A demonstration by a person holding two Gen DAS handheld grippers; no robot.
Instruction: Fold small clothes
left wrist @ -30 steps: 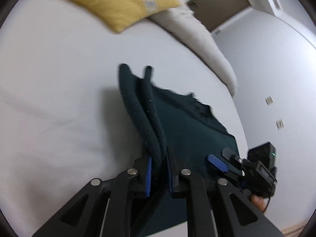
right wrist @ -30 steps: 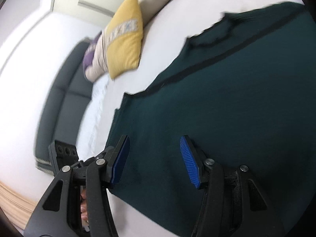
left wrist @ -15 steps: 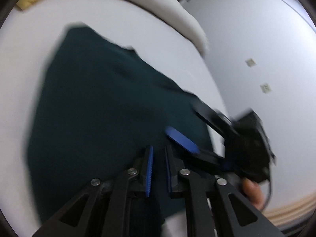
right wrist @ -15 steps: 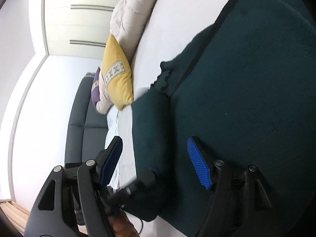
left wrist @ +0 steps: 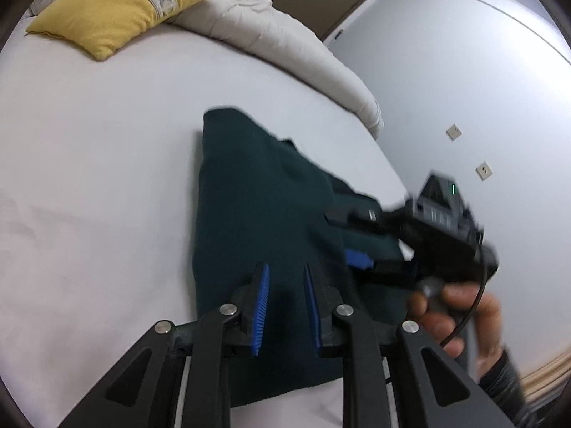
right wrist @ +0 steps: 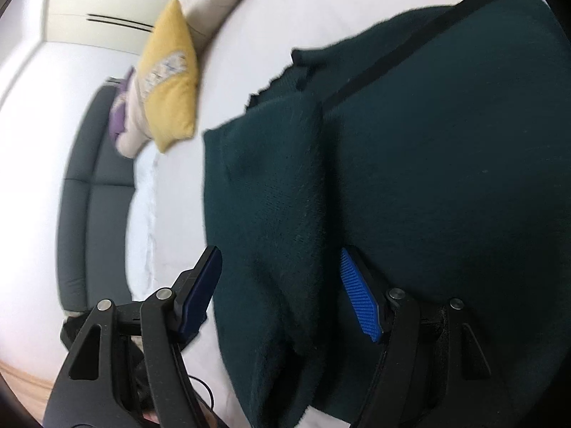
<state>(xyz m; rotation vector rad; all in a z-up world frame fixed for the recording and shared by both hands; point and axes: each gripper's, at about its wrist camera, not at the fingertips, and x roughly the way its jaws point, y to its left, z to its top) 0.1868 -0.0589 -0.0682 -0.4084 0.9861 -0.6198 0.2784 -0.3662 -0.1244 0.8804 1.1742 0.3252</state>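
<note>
My left gripper [left wrist: 283, 306] hovers over the dark green garment [left wrist: 257, 214], jaws slightly apart, nothing between them. My right gripper [right wrist: 285, 292] has its jaws wide apart, straddling a folded flap of the garment without clamping it. Garment lies flat on the white bed [left wrist: 89, 178]; yellow pillow [left wrist: 117, 3] at 11 o'clock in the left view.

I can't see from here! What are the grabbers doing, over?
Left gripper open, empty. Right gripper open over green sweater, one side folded in. Nothing blocking.
</note>
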